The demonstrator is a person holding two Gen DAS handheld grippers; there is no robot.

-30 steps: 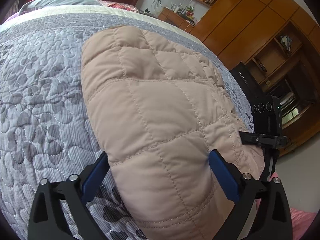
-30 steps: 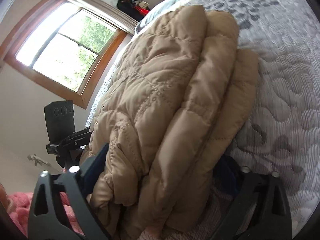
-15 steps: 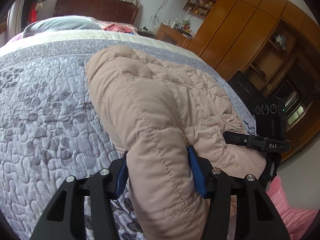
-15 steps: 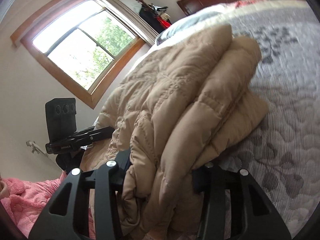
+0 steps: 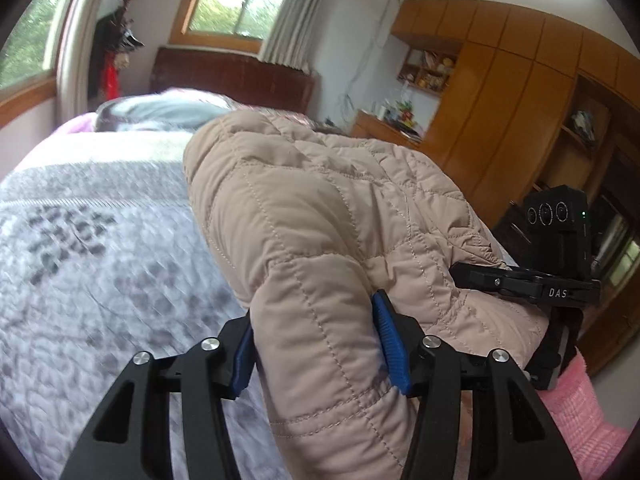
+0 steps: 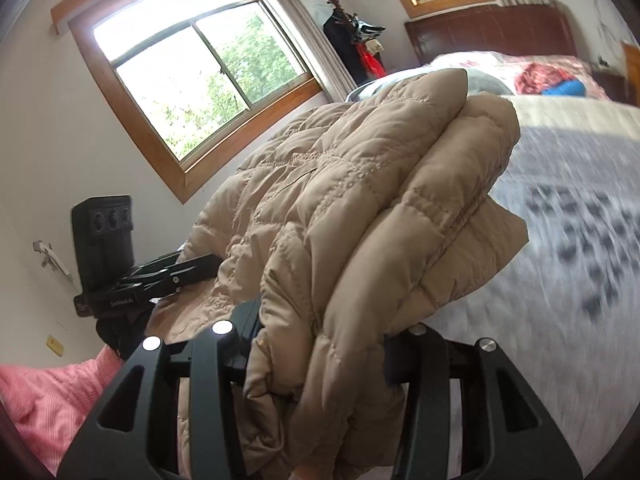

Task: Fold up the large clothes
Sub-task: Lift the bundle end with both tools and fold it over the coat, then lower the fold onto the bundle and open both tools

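The bed cover (image 5: pixel 92 240) smears into motion blur in both views, so its grey pattern cannot be read. The quilted jacket (image 5: pixel 320 216) hides the far right side of the bed and runs off the bottom edge of each picture. In the right wrist view the jacket's folds cover the right claw (image 6: pixel 320 344) pads completely. The shelf items (image 5: pixel 428 72) beside the wardrobe are too small to identify, as is the blue object (image 6: pixel 566 89) near the pillows.
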